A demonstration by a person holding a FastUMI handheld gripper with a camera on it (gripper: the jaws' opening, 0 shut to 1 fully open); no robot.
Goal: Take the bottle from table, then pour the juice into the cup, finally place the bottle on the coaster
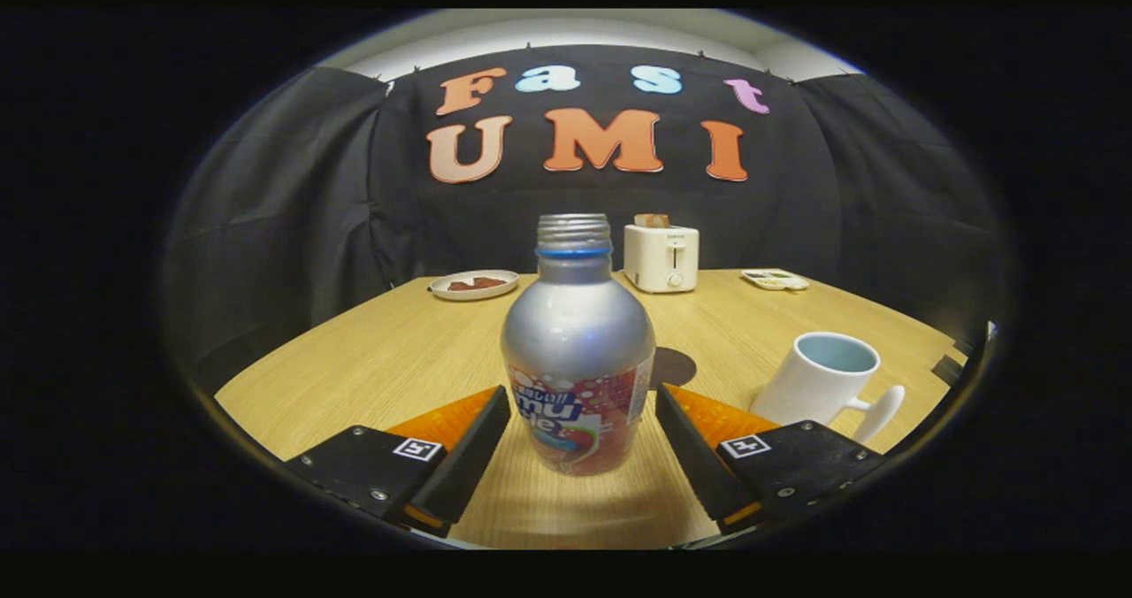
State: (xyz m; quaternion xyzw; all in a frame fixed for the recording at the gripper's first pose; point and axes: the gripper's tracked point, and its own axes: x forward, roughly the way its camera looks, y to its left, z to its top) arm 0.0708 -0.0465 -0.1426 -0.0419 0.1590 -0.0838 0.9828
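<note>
Standing bottle: the bottle (577, 350) is upright on the wooden tabletop (389, 359), between the two fingers of the claw (582, 434)
Bottle look: silver metal body with a rounded shoulder, a printed label round its lower half, a blue ring under the bare threaded neck; no cap on it
Claw: spread wide, one finger on each side of the bottle's lower half, a visible gap of tabletop between each finger and the label; neither finger touches the bottle
Finger marks: each finger block carries a small square black-and-white marker on its top face
Cup: a white mug (824, 379) stands on the tabletop just beyond the right finger, tilted slightly in the fisheye, its handle turned toward the camera side; its inside looks pale blue
Coaster: a dark round coaster (676, 366) lies flat on the tabletop just behind the bottle and to its right, partly hidden by the bottle, between bottle and mug
Toaster: a white toaster (661, 257) stands at the far edge of the tabletop, with a piece of toast sticking up from its slot
Plate: a white plate (474, 285) with something dark reddish on it lies at the far left of the tabletop
Small tray: a flat pale object (775, 279) with coloured patches lies far right, near the toaster; too small to tell what it is
</note>
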